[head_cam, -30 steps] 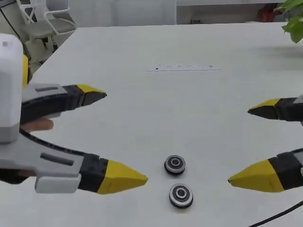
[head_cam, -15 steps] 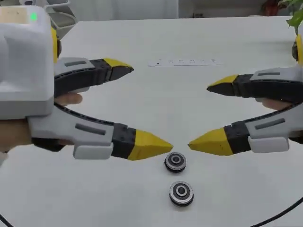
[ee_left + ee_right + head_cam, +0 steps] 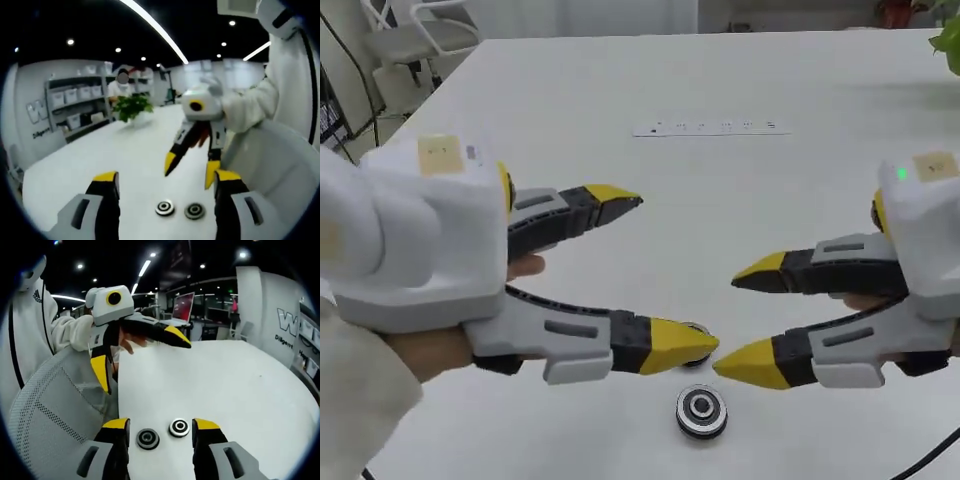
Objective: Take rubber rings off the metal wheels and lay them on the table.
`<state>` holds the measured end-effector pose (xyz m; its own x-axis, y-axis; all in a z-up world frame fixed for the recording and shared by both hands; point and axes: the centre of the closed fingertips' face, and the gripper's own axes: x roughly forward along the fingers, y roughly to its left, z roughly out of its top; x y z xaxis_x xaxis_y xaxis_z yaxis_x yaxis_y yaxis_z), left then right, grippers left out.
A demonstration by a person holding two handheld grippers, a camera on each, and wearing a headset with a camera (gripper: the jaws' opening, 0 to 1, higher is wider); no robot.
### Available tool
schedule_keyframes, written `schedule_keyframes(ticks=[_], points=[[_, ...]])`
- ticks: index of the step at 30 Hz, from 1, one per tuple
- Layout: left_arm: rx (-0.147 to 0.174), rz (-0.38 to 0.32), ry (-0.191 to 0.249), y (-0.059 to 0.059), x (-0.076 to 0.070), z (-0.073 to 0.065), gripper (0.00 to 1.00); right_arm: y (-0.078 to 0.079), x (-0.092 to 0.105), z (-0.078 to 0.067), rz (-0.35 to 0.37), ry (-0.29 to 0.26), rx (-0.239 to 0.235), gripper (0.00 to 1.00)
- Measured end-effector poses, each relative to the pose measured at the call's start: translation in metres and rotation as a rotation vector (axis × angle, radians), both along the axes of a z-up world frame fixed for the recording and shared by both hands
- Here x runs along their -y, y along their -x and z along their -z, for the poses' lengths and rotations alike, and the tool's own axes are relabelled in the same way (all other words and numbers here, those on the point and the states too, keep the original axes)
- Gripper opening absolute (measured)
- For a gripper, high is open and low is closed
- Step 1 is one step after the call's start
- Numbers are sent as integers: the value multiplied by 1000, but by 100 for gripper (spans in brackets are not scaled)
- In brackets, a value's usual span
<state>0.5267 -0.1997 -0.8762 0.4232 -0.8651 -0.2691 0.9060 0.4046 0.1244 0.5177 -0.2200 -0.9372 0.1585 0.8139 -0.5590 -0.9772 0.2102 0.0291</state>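
table (image 3: 770, 80) free beyond wheels (image 3: 701, 410)

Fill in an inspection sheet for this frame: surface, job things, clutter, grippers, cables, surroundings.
Surface: white table, plain top.
Job's things: near wheel and far wheel lie flat, close together but apart; dark rings seemingly on both.
Clutter: flat marked strip farther back on the tabletop.
Grippers: left gripper and right gripper both open, tips facing each other by the far wheel, holding nothing.
Cables: black cable at the near right.
Surroundings: chair, plant.
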Motion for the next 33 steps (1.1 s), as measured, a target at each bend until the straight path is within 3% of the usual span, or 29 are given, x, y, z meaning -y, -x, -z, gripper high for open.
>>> schedule_keyframes(ticks=[2,4,8,11,16,19,21,23,26,29,33], points=[[-25,15,-23,3,2,9,77,4,0,5,-23,9,5,46],[-42,40,-33,8,7,16,76,8,-1,11,-46,14,-19,43],[-44,78,-67,14,15,25,72,12,3,25,-62,48,-45,36],[-75,110,-108,20,17,39,66,15,2,31,-75,51,-65,35],[-129,119,-87,20,23,52,58,24,1,50,-105,107,-104,29],[-126,123,-113,19,26,64,53,31,4,63,-139,172,-99,28],[-141,132,-142,19,27,74,50,30,4,69,-132,187,-103,28],[-144,138,-162,19,27,81,47,30,3,71,-130,187,-103,27],[-182,152,-178,24,27,94,44,29,2,73,-124,188,-104,27],[-196,166,-211,26,25,105,39,27,3,75,-114,198,-104,27],[-219,166,-216,24,24,114,32,26,5,78,-107,207,-106,25]])
